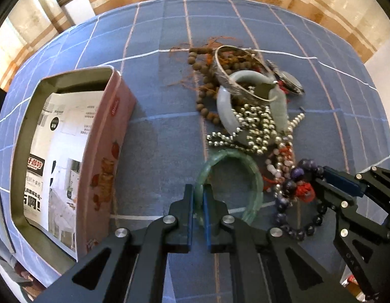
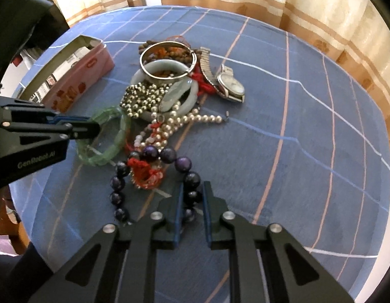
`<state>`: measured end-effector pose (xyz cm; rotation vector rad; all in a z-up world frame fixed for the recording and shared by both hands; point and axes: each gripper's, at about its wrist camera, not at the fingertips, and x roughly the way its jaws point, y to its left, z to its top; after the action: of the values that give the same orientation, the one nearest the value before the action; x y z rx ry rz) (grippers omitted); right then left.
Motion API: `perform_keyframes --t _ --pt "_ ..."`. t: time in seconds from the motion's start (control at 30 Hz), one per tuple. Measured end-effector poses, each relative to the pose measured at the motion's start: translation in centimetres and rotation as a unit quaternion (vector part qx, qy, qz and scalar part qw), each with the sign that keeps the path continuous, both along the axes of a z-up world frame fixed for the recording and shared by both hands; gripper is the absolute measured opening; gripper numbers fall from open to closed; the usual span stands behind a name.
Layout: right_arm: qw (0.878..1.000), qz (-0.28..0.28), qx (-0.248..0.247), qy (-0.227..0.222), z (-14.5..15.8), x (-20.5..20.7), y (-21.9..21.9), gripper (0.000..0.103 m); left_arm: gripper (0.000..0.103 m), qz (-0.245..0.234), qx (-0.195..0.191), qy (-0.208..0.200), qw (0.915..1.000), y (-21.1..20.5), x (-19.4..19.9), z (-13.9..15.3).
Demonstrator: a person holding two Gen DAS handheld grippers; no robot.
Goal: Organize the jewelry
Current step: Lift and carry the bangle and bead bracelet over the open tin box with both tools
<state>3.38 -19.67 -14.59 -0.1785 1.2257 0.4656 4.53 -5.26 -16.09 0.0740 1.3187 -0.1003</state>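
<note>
My left gripper point(image 1: 199, 189) is shut on the near rim of a green glass bangle point(image 1: 250, 176), which lies on the blue cloth; it shows in the right wrist view point(image 2: 114, 136) too. My right gripper point(image 2: 192, 192) is shut on a purple bead bracelet point(image 2: 167, 154), also seen in the left wrist view point(image 1: 304, 166). A red cord knot point(image 2: 144, 171) lies inside that bracelet. Behind lies a jewelry heap: pale jade bangle point(image 1: 224, 103), silver bangle point(image 1: 221, 68), silver bead strands point(image 1: 255, 123), brown wooden beads point(image 1: 203, 85), a wristwatch point(image 2: 231, 84).
A pink open tin box point(image 1: 104, 149) stands left of the heap, a printed leaflet inside it. The blue checked cloth point(image 2: 308, 131) covers the table. Striped curtains hang behind the far edge.
</note>
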Motion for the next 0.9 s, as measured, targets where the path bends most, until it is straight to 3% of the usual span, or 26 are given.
perform_keyframes --t 0.33,0.9 --pt "0.998 -0.032 0.045 -0.019 3.3 -0.7 -1.2 0.017 0.006 0.005 -0.008 -0.033 0.9994 0.1 -1.4 4.3" --pt "0.996 -0.02 0.069 -0.06 8.4 -2.2 0.2 0.017 0.006 0.008 -0.016 -0.094 0.9955 3.2 -3.2 9.4"
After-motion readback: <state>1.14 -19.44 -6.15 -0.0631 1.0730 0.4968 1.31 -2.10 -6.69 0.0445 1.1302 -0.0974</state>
